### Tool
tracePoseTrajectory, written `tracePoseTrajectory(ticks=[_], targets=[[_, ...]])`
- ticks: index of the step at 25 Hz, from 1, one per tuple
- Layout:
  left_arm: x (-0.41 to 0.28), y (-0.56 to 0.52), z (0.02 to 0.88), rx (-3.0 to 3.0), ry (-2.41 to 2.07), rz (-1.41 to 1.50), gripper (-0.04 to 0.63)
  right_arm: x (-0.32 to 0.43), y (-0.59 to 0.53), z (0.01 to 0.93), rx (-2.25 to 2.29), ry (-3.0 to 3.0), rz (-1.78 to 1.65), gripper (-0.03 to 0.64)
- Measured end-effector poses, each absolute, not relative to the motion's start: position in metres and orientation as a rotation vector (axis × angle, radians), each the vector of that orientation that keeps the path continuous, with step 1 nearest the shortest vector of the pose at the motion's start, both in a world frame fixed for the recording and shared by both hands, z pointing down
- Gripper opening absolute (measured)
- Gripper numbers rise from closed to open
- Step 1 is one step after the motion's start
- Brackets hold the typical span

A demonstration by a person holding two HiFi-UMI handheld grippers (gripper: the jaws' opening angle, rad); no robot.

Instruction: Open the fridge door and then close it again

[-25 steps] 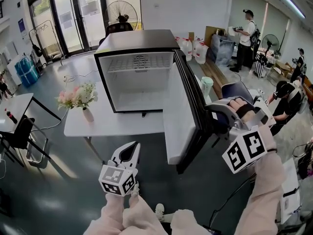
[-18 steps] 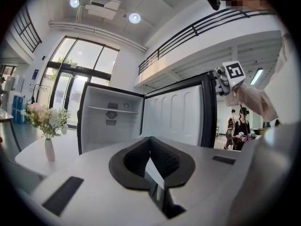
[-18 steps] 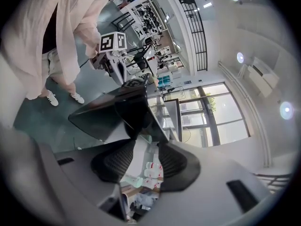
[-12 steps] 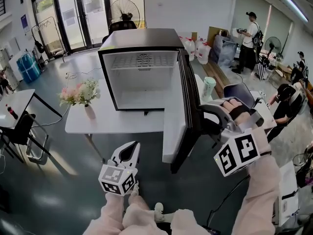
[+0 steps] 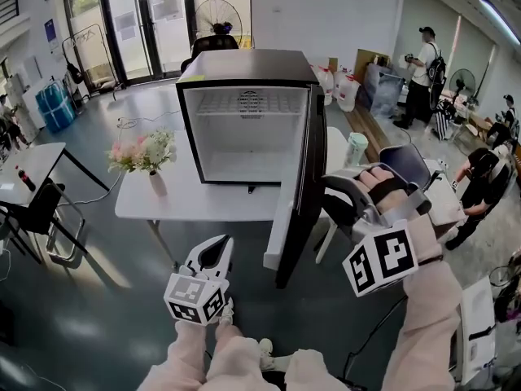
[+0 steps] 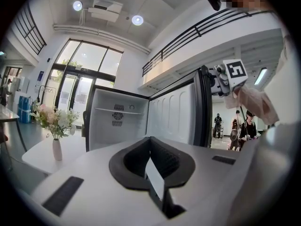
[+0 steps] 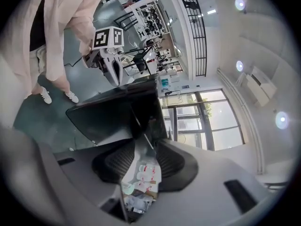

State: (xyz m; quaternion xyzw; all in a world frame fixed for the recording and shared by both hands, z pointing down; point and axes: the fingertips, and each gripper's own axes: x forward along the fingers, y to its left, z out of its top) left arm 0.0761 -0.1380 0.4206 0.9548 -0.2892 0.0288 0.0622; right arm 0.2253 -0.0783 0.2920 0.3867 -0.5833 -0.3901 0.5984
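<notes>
I see loose pale pink sleeves (image 5: 430,316) on both arms and white sneakers (image 5: 264,349) below. Each white-shelled tool, left gripper (image 5: 218,248) and right gripper (image 5: 332,202), has black ribbed pads and a white cube with black square markers (image 5: 195,298).

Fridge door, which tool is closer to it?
Right. The right tool is at the outer side of the fridge door, its jaws just closing a little, door edge seemingly between them. The left tool hangs low out front, apart from it.
</notes>
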Motion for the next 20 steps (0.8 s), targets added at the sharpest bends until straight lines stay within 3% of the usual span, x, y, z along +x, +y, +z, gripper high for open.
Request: tracePoseTrajectory(ticks=[20], targets=[[0.037,-0.152,0.419,2.835,-0.993,0.076,0.011,0.161,-0.139,0.288,0.839,-1.322,-1.043,0.126]])
